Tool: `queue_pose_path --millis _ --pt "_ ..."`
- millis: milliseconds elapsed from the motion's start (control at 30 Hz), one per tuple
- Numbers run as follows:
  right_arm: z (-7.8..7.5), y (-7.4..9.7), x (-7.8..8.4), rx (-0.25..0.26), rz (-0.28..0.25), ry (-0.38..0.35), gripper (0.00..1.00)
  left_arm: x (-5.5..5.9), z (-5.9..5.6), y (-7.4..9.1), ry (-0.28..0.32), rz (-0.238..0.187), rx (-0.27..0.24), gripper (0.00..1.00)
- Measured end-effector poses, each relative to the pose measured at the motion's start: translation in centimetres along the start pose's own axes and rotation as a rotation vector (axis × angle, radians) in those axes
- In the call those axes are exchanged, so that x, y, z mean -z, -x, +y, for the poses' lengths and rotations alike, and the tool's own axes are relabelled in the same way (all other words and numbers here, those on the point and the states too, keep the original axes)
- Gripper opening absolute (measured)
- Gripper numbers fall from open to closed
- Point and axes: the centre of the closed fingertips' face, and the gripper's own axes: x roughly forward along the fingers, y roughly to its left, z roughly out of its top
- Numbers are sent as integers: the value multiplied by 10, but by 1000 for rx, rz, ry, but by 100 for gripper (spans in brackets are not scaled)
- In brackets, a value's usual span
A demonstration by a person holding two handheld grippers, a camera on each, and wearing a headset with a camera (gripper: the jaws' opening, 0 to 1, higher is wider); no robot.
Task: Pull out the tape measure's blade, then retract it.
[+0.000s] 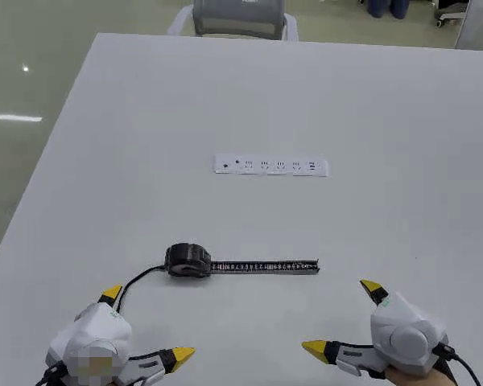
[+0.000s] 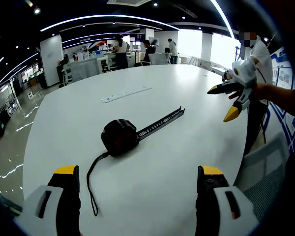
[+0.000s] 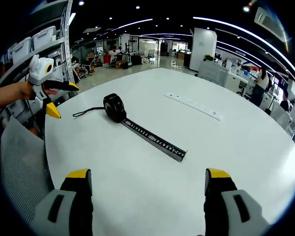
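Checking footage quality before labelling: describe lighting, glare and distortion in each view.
Head view: even light, tape measure sharp, glare on the floor at left. Left gripper view: fisheye curves the table edge, windows blown out. Right gripper view: ceiling light strips bow, blade markings are visible.

left hand-held gripper [image 1: 146, 322] | right hand-held gripper [image 1: 343, 316] | white shells | yellow-tipped jaws

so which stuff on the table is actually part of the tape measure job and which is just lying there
Job: tape measure, its pulled-out blade, left gripper and right gripper, both open.
Lying about: power strip, chair at the far end.
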Motion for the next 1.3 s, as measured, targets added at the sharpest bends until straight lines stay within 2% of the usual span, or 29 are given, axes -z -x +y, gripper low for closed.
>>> queue_pose_path --millis 33,233,500,700,800,867,967,1233,1300 --pt "2 -1 -2 -5 -15 -9 98 0 0 0 12 1 -2 98" --pt "8 -2 -3 26 -21 -21 98 -1 4 2 66 -20 -45 97" --pt "15 0 -7 60 -40 -54 98 1 1 3 86 -26 -85 98" --pt "17 -1 -12 85 -54 -61 98 -3 0 4 105 -34 -108 99" --pt "18 -2 -12 83 -51 -75 97 -8 -2 3 120 -57 -101 96" --pt "18 -3 -11 82 -51 -76 97 -8 -2 0 113 -54 -108 97" --pt "18 -4 -9 82 -49 -79 97 -10 -1 -1 135 -55 -115 97" --pt "20 -5 -6 66 -46 -86 94 -12 0 -10 154 -62 -170 95" --pt "19 -5 -8 58 -72 -55 92 -11 1 -13 159 -65 -180 95"
